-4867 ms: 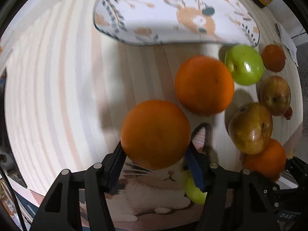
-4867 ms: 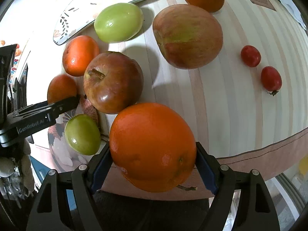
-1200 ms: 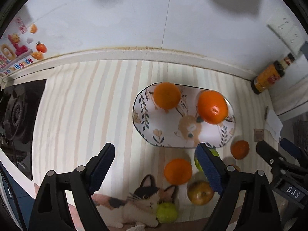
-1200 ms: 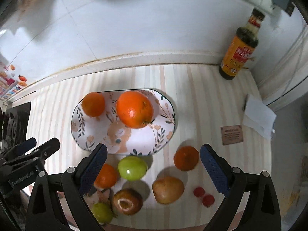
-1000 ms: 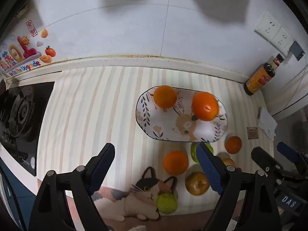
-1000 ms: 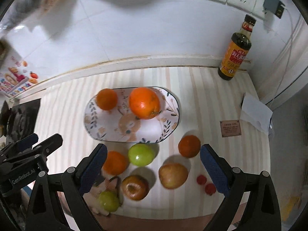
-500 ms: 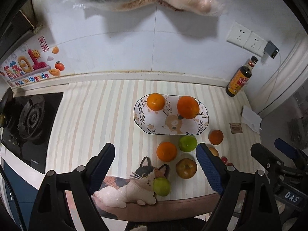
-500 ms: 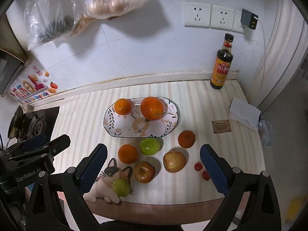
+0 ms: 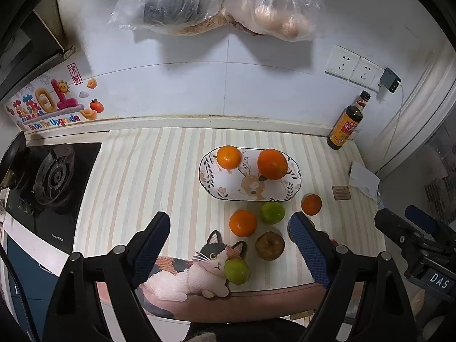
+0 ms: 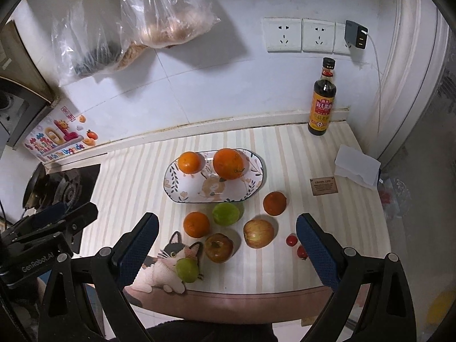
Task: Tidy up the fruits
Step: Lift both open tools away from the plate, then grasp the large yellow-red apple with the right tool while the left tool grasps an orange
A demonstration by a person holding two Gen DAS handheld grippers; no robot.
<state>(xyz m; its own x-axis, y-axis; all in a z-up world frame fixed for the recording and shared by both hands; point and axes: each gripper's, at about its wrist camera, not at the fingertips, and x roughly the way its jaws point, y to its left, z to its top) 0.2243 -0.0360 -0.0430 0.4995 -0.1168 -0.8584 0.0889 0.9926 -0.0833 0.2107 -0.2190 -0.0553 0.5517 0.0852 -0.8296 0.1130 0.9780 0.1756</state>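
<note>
An oval patterned plate holds two oranges, a small one and a large one. In front of it on the striped counter lie an orange, a green apple, a darker orange, a red-yellow apple, a brown apple, a small green fruit and two cherry tomatoes. My left gripper and right gripper are both open, empty and held high, well back from the fruit.
A soy sauce bottle stands at the back right by the wall. A white paper and a brown card lie at the right. A gas stove is at the left. A cat-print mat lies at the front edge. Plastic bags hang on the wall.
Both grippers held oranges 4.9 s ago; those oranges now sit on the plate. Both grippers have opened and pulled up and back, so the whole counter shows.
</note>
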